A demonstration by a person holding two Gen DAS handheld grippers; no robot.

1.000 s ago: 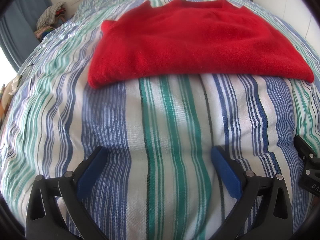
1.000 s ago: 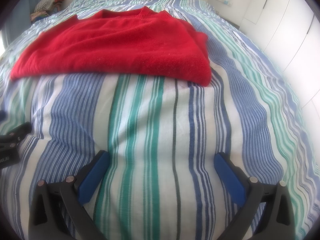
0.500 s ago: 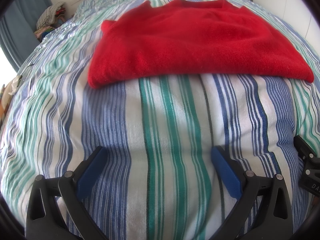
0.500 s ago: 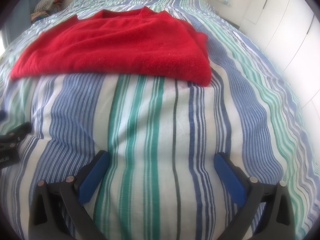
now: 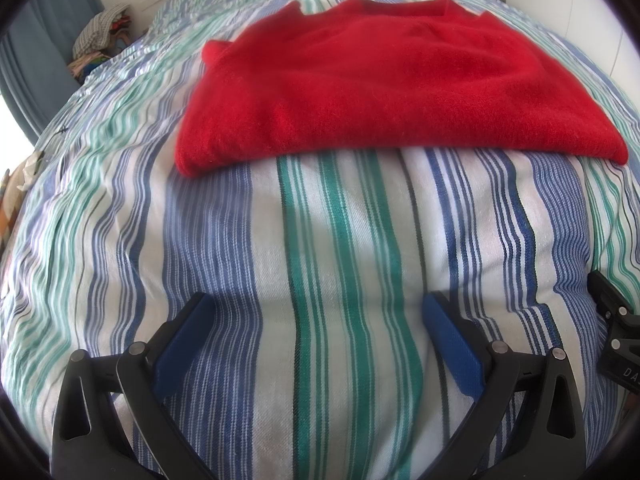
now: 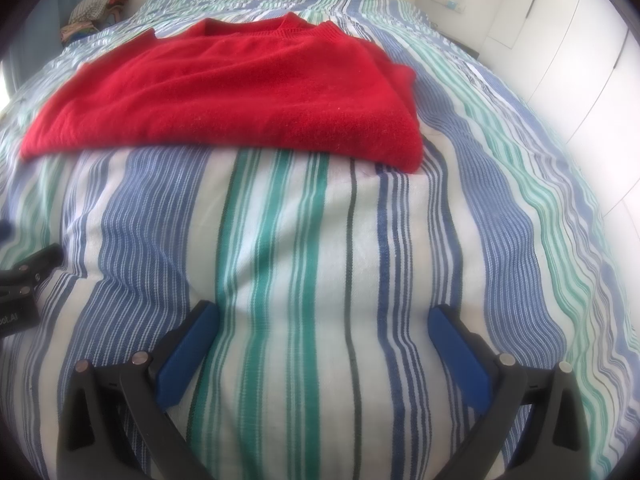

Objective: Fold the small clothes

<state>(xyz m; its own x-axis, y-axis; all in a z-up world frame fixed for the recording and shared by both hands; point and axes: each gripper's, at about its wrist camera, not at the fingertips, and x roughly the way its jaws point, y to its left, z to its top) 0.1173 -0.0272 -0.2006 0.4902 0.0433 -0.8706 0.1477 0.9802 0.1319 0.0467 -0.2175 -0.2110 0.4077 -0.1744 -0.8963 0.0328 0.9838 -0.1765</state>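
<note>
Both the left gripper (image 5: 316, 336) and right gripper (image 6: 320, 344) gaped wide, empty, low in frame. The red sweater (image 5: 384, 84) lay folded across the upper frame on the striped bedspread (image 5: 340, 248). A pinch might have snagged bedspread with knit, dragging the fold apart.

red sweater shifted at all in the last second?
No. The red sweater keeps its near hem across the same green and blue stripes of the bedspread in both wrist views.

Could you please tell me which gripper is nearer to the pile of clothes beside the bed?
Left. The left gripper sits on the side of the bed toward the pile of clothes; the right gripper is beside it, farther away.
</note>
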